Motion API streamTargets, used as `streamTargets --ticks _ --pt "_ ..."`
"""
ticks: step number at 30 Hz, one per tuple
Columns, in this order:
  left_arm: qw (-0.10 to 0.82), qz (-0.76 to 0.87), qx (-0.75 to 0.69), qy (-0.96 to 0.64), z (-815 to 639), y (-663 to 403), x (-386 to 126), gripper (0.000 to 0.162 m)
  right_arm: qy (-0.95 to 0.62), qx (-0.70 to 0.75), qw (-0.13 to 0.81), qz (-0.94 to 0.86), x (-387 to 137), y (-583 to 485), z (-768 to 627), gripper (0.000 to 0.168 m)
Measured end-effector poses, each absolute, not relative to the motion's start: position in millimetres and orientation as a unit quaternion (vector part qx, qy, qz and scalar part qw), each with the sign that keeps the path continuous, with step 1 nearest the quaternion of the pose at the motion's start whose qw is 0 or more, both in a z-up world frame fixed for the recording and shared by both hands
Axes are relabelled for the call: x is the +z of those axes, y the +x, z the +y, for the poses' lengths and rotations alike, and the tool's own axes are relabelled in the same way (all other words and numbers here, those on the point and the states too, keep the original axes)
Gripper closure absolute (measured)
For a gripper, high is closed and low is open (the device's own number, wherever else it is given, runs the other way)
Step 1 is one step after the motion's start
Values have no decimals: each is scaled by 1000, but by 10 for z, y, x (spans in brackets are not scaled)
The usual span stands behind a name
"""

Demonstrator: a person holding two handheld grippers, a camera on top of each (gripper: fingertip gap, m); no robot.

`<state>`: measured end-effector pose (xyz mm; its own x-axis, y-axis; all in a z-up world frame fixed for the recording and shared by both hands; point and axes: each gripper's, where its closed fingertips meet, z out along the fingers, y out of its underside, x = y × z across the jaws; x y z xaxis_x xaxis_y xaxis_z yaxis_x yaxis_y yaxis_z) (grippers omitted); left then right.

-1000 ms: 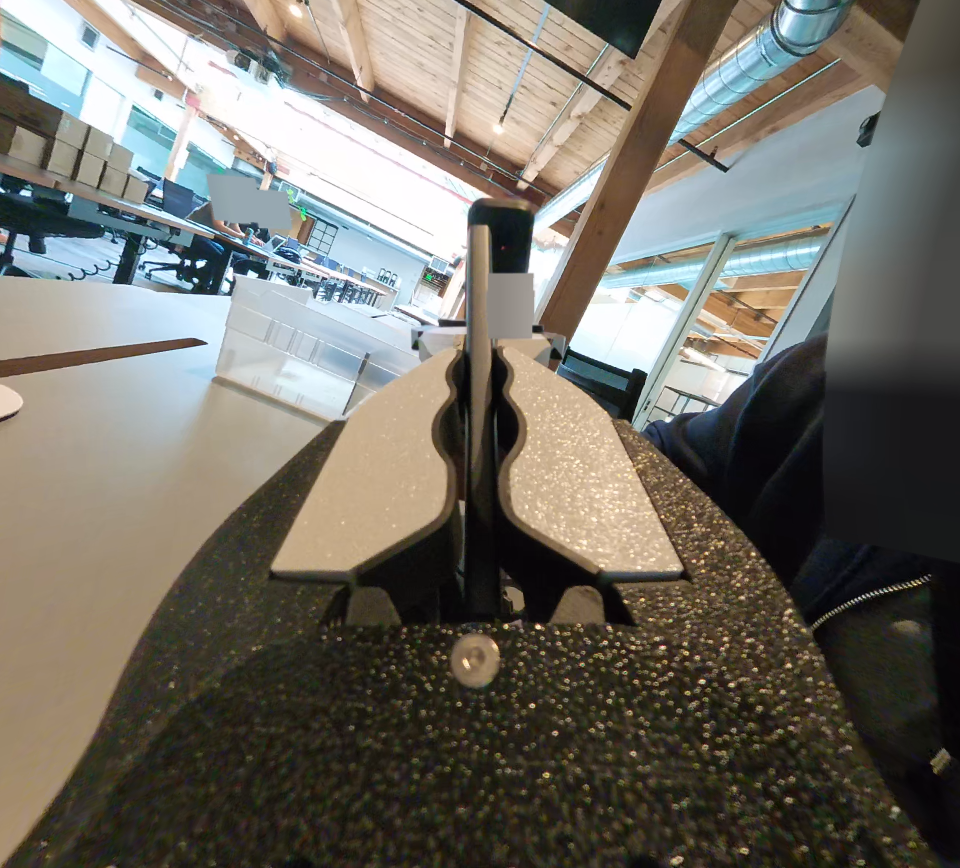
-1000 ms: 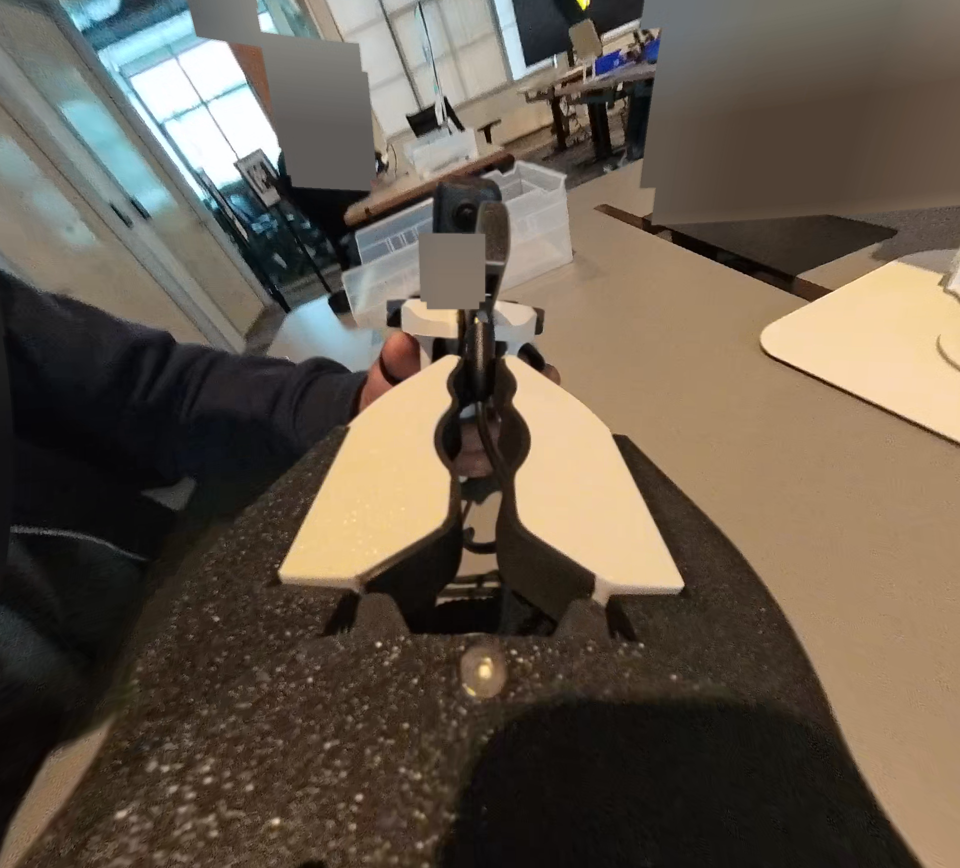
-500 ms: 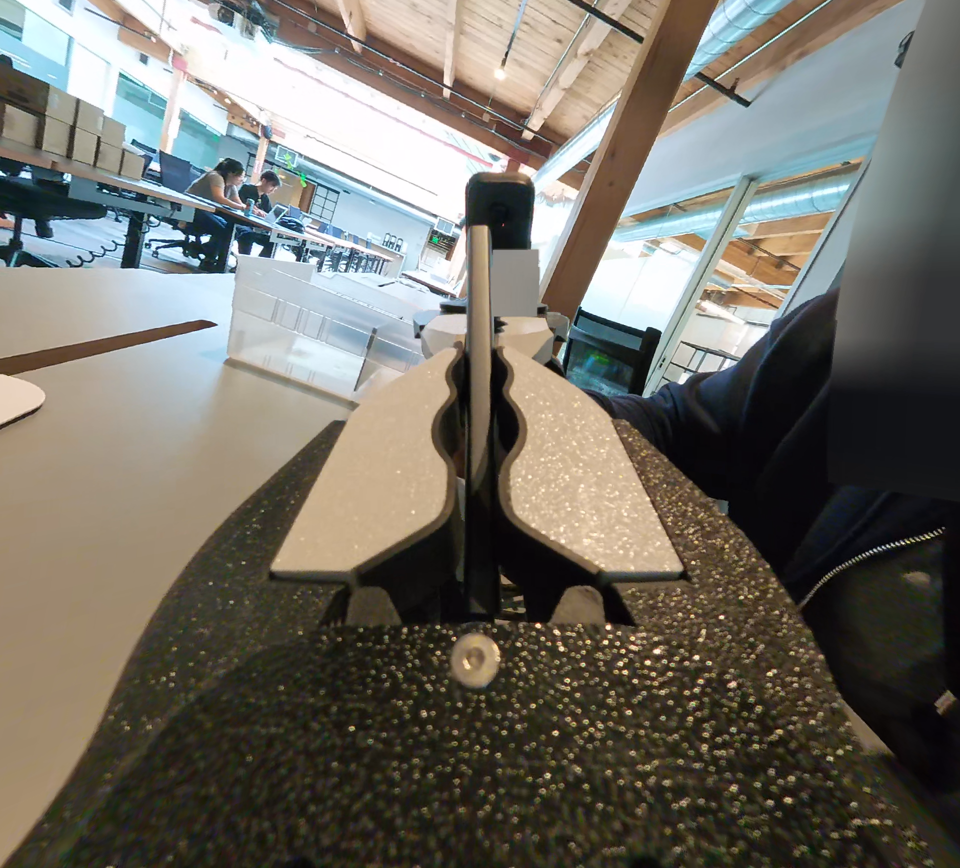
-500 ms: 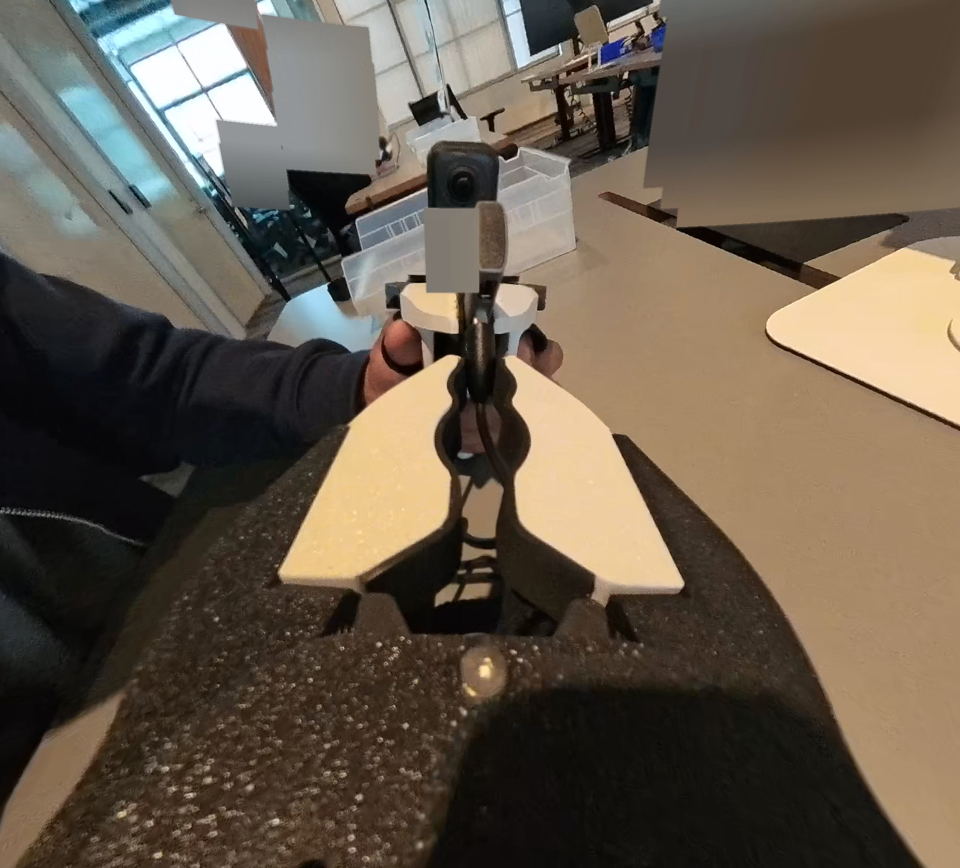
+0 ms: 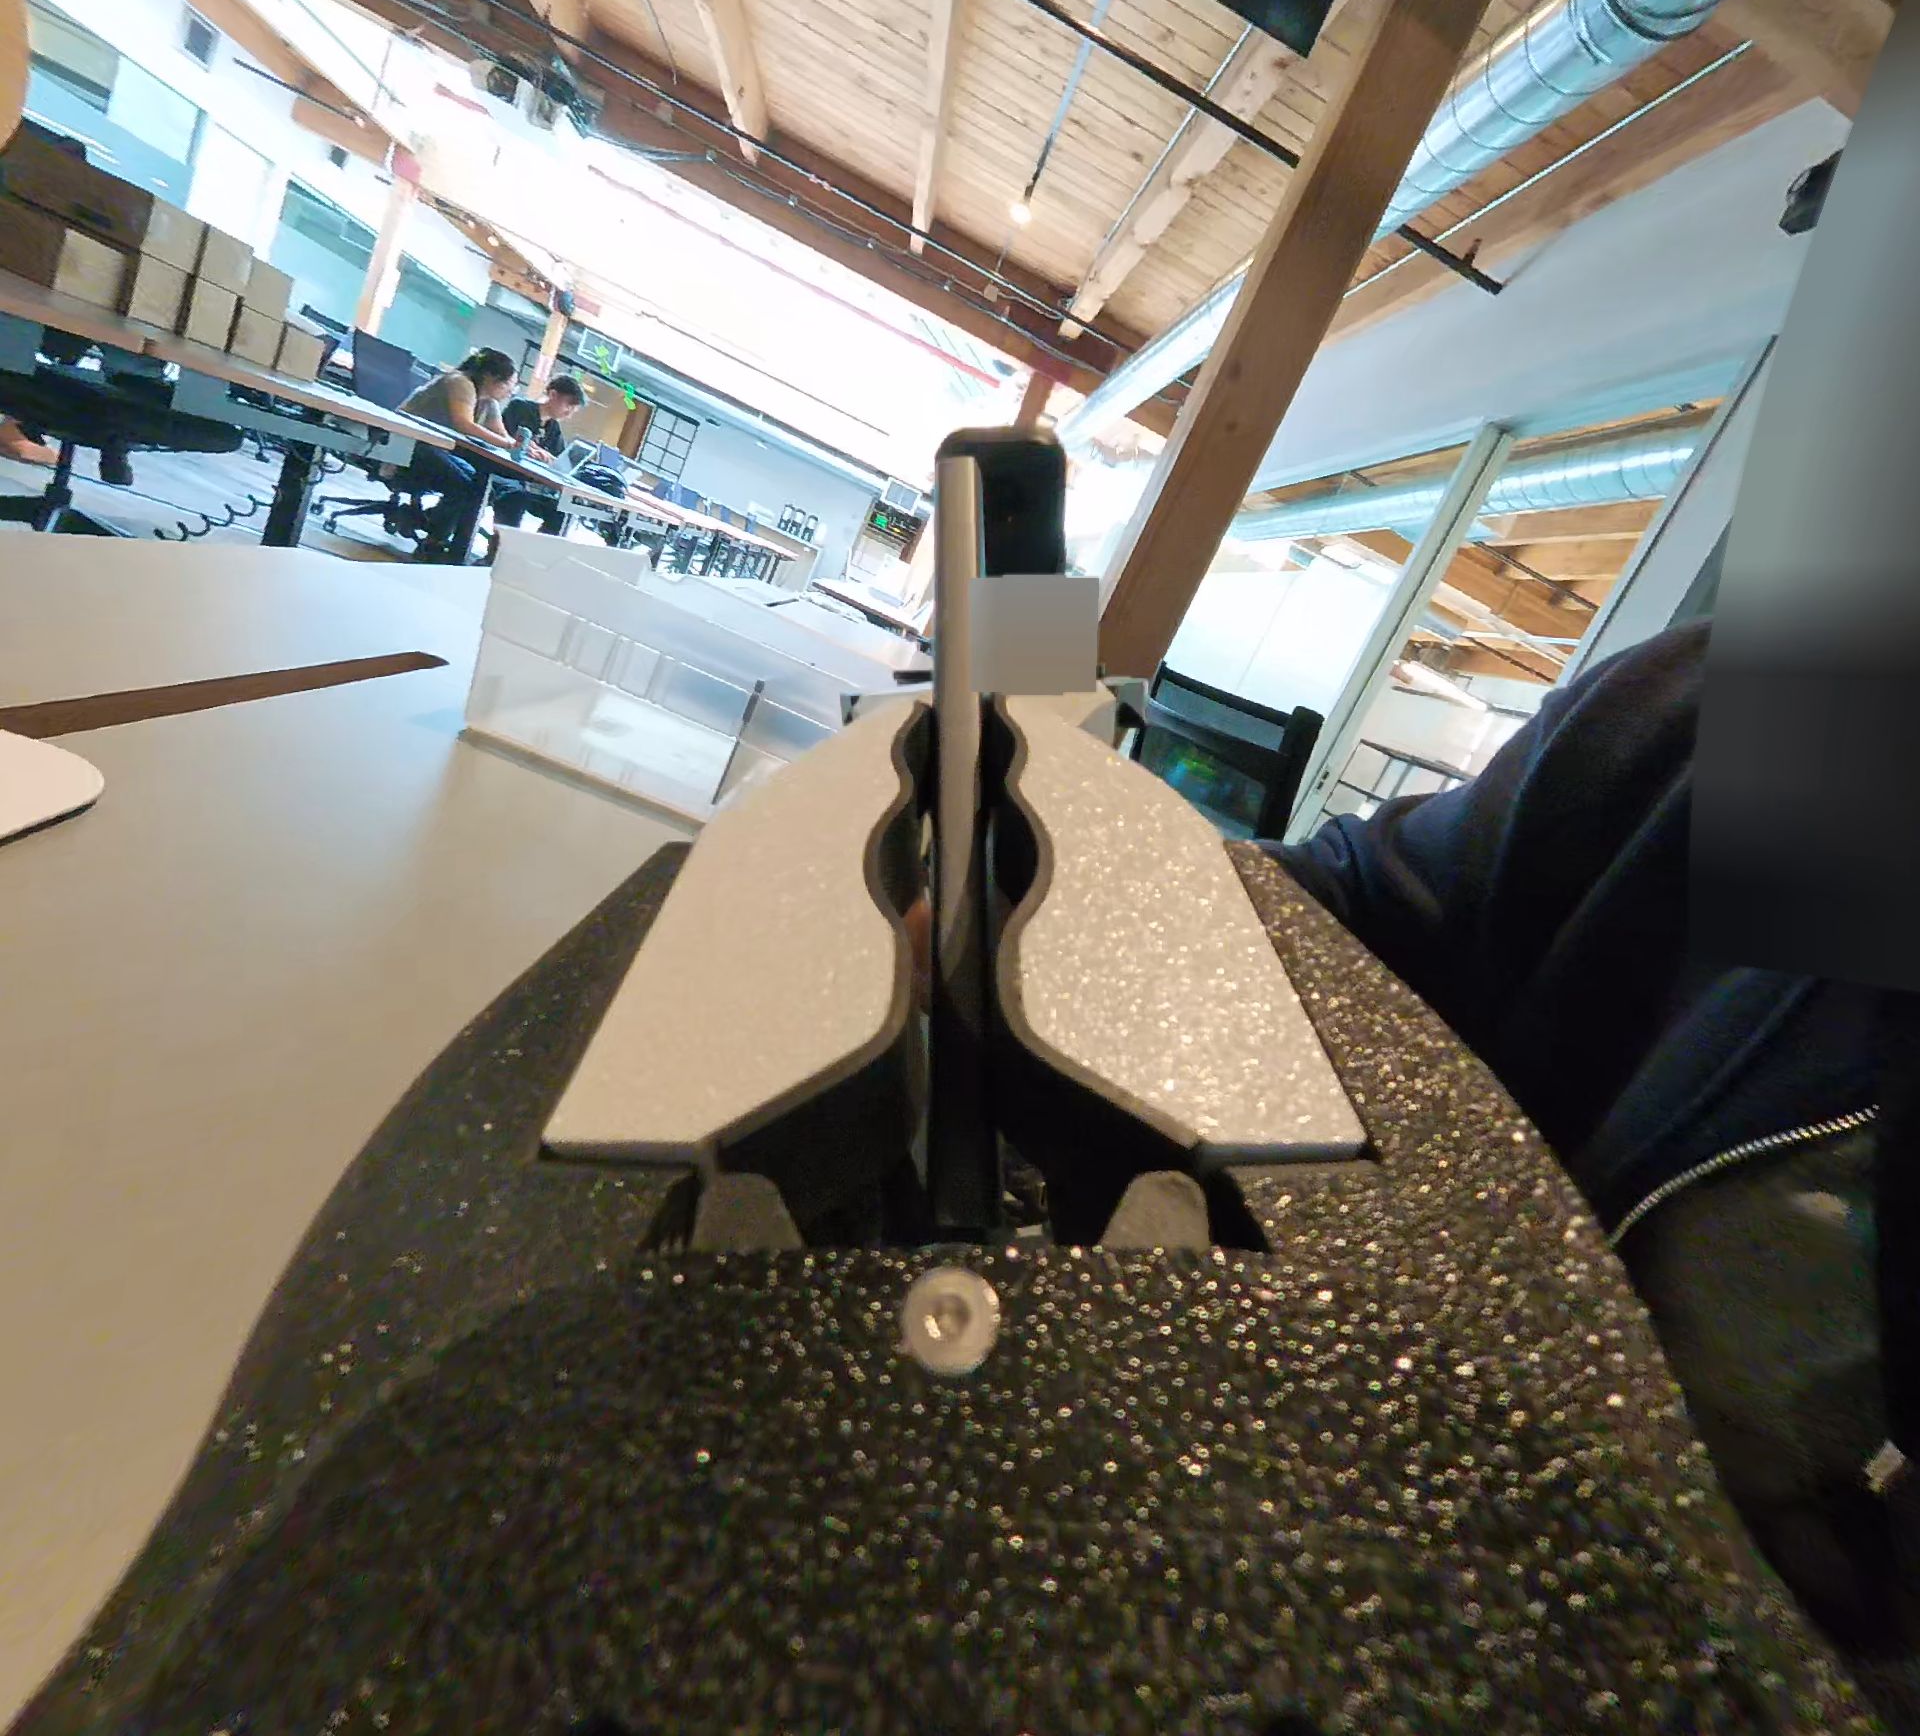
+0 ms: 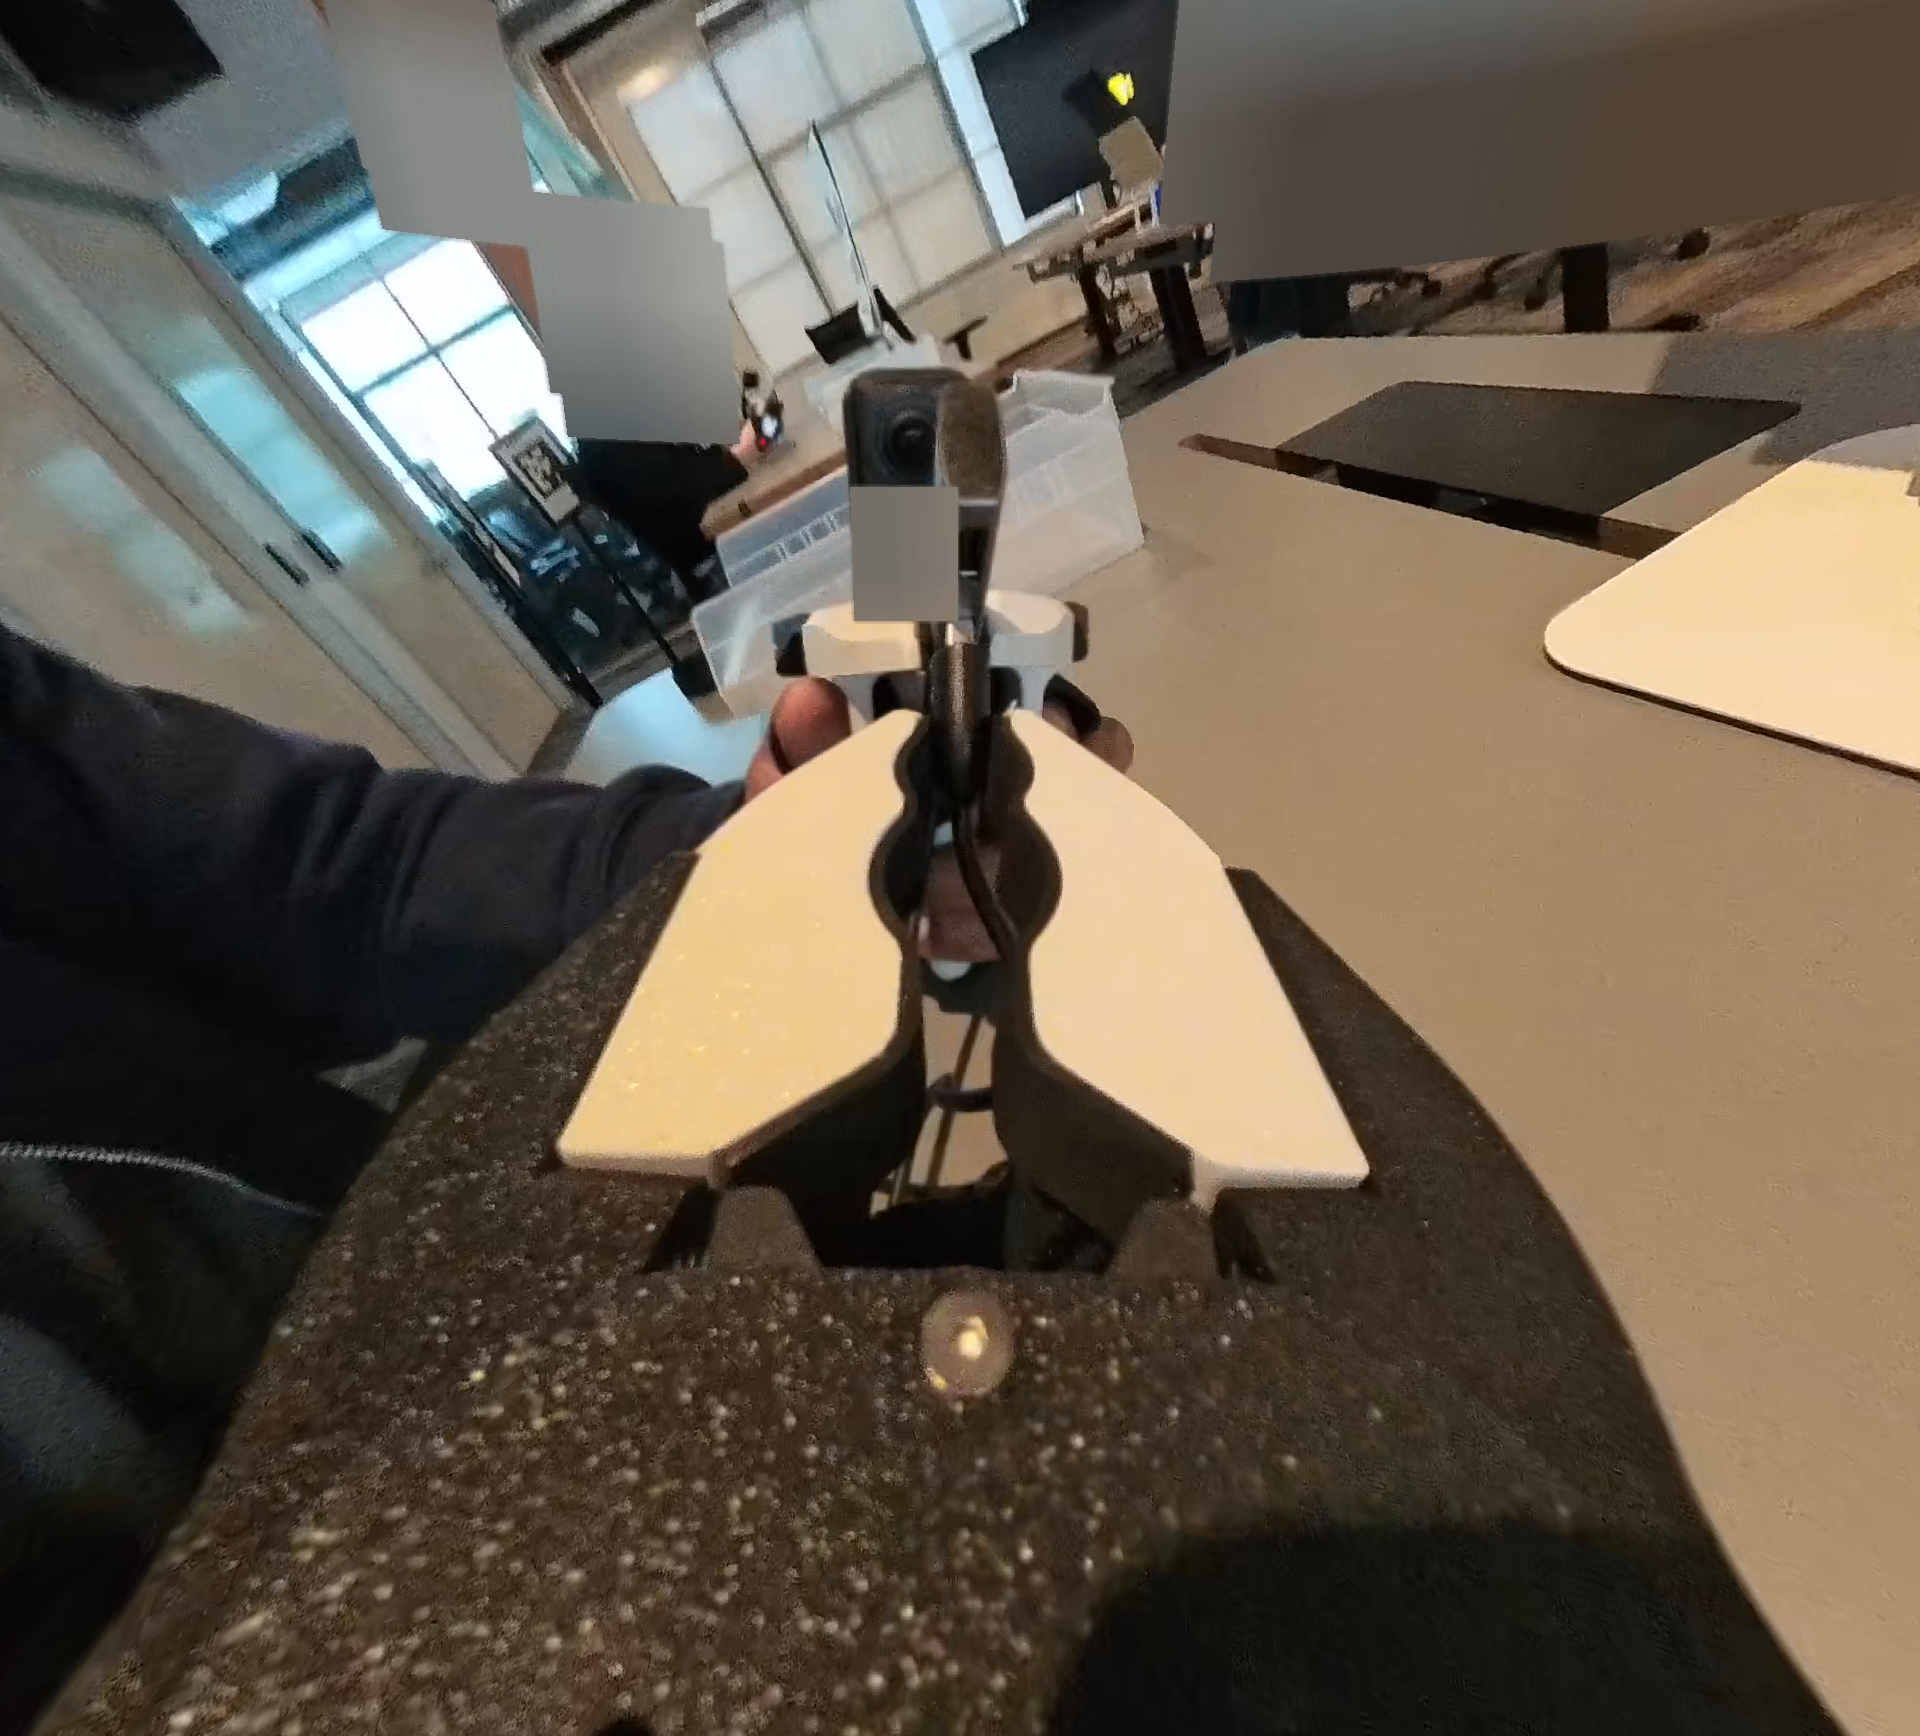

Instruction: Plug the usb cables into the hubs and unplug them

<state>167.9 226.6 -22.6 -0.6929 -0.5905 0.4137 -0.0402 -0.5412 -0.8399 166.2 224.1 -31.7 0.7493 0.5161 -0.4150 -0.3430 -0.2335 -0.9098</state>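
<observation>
Behind right tongs (image 6: pixel 958 751): cable (image 6: pixel 961 699), hand (image 6: pixel 800 736).

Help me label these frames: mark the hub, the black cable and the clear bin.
hub (image 5: pixel 954 543), left wrist view, its narrow silver edge.
black cable (image 6: pixel 958 689), right wrist view, near its plug end.
clear bin (image 5: pixel 623 678), left wrist view, its front wall.

One hub (image 5: pixel 956 751), one cable (image 6: pixel 961 751), two grippers, one clear bin (image 5: pixel 623 678) at eleven o'clock.

Slim grey hub (image 5: pixel 956 751) upright, black cable (image 6: pixel 961 699) plugged below.
</observation>
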Motion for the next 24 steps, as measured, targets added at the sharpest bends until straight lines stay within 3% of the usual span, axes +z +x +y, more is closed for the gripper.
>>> streamTargets --ticks 3,5,10,14,24 --pt "184 403 -824 -353 2379 1666 -141 152 -714 332 611 -77 -367 1659 2221 158" --pt "182 231 -887 -357 3130 1458 36 153 -755 285 582 -102 -572 1755 2167 158" --pt "271 360 -817 -359 3112 1334 89 152 -731 265 624 -78 -319 2041 2095 158" --pt "251 404 -804 -357 2900 1452 -92 152 -732 234 635 -77 -133 2087 2086 158" --pt "232 355 -836 -349 3017 1423 -97 153 -661 59 745 -72 1424 2722 1234 158"
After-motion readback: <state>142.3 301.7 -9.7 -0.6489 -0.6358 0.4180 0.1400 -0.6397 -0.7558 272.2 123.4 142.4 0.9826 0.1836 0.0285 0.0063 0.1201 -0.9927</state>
